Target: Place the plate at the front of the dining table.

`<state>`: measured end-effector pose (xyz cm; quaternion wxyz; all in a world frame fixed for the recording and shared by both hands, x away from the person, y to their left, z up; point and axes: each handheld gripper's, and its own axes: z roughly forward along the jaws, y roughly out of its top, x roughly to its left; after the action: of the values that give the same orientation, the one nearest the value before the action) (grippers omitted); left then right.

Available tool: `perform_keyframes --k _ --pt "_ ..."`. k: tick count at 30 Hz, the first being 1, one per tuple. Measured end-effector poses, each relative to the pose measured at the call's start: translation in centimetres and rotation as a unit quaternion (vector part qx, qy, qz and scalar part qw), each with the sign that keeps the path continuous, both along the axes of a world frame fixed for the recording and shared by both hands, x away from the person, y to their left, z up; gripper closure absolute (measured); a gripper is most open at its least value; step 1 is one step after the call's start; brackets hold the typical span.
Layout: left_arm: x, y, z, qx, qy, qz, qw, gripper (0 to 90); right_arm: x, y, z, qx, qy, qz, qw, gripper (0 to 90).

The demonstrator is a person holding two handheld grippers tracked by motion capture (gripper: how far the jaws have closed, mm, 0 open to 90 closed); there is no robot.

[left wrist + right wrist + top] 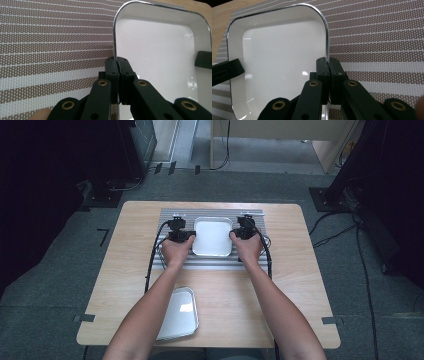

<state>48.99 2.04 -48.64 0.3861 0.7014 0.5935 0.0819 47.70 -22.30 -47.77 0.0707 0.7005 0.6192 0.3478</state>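
A white tray (212,236) with a chrome rim sits on a striped woven mat (250,265) in the middle of the table. My left gripper (189,235) is shut on the tray's left rim (115,42); in the left gripper view the two jaws (117,62) pinch that edge between them. My right gripper (234,234) is shut on the opposite rim (326,37), its jaws (328,62) clamped on the edge. The tray (279,60) holds nothing. Each gripper's tip shows at the far side of the tray in the other gripper's view.
A second, metal tray (180,314) lies near the table's front edge, partly under my left forearm. The wooden table (300,285) has bare surface to the right and left of the mat. Cables trail from both grippers.
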Motion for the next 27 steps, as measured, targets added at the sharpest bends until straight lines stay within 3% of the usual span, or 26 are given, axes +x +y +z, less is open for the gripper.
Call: perform_keyframes --k 3,11,23,27 --pt "0.4 -0.1 -0.3 0.006 0.010 0.006 0.9999 88.7 0.4 -0.1 -0.6 0.008 0.000 -0.006 1.0000 89.7" --pt "1.4 0.0 -1.2 0.019 0.029 0.012 0.9993 86.7 1.5 0.4 -1.6 -0.007 -0.014 -0.006 0.9999 88.5" --pt "2.7 -0.3 -1.3 0.031 0.028 0.011 0.9991 86.0 2.4 0.9 -2.6 -0.024 -0.035 -0.015 0.9990 87.9" --pt "2.8 -0.2 -1.5 0.024 0.030 0.010 0.9992 85.4 2.6 0.8 -2.8 -0.028 -0.038 -0.010 0.9988 87.3"
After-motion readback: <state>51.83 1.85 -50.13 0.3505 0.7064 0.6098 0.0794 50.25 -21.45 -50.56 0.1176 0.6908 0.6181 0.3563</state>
